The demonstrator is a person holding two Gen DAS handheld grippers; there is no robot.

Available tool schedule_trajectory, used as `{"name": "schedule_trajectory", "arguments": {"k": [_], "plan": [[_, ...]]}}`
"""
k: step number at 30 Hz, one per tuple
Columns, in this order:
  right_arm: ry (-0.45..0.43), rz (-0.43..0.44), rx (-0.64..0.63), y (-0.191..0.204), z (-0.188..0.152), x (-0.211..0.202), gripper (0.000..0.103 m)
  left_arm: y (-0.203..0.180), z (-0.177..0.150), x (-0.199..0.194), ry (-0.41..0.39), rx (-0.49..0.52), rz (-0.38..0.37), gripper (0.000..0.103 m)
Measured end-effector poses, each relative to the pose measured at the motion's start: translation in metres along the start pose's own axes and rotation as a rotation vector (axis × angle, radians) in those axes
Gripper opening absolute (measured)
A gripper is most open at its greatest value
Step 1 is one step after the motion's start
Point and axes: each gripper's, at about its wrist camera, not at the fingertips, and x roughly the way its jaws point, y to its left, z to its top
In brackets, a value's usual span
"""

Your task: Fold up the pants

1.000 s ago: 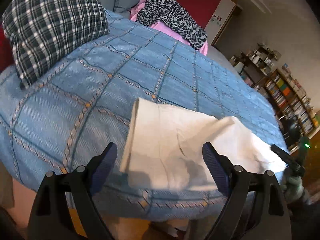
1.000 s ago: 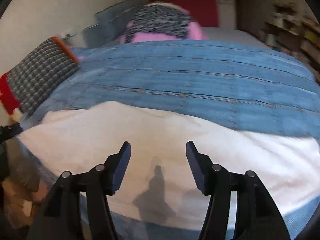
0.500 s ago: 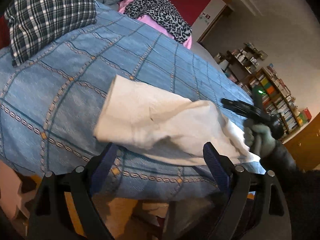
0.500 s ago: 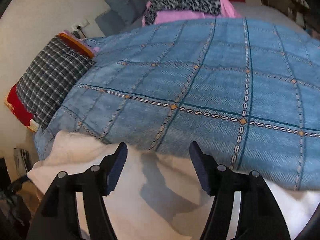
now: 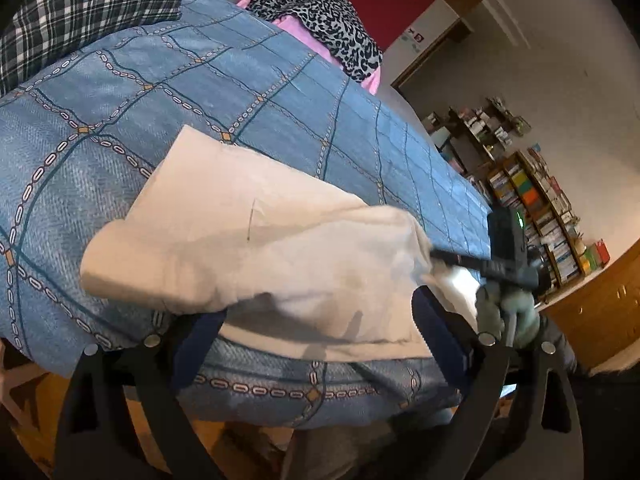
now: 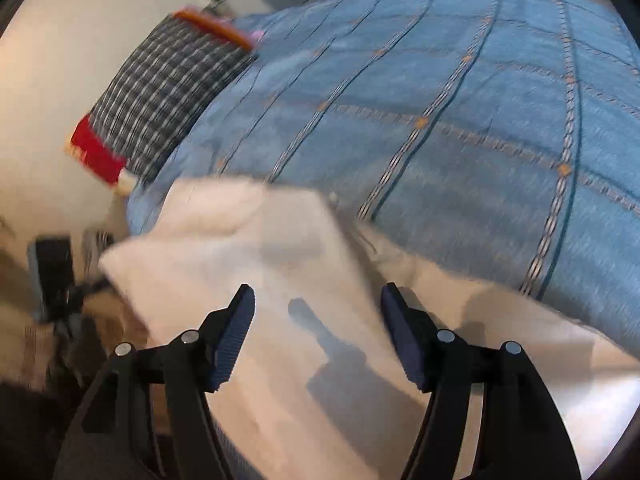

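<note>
The left gripper [image 5: 316, 334] was held angled downward with its jaws spread wide, having just been opened further with nothing pressed between them, while the right gripper [image 6: 318, 334], carried in a gloved hand [image 5: 506, 312], was likewise tilted downward, its jaws parted and gripping nothing.

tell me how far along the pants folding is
Done: the white pants lie on the blue bedspread near its edge, one layer already lapped over. In hand: nothing; left tongs and right tongs stand open over the cloth, having just been opening. Left: grip and finish the folds.
</note>
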Motion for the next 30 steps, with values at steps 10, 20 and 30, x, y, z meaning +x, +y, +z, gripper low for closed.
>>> {"name": "schedule_trajectory", "arguments": {"k": [10, 20, 30], "plan": [[0.041, 0.025, -0.036, 0.008, -0.033, 0.001, 0.067, 0.002, -0.009, 0.005, 0.005, 0.058, 0.062, 0.094], [0.047, 0.135, -0.019, 0.014, 0.021, 0.027, 0.070, 0.009, -0.021, 0.022, 0.045, 0.106, 0.132, 0.088], [0.118, 0.432, 0.242, -0.015, 0.040, 0.051, 0.080, 0.000, -0.014, 0.018, 0.021, 0.175, 0.148, 0.088]]}}
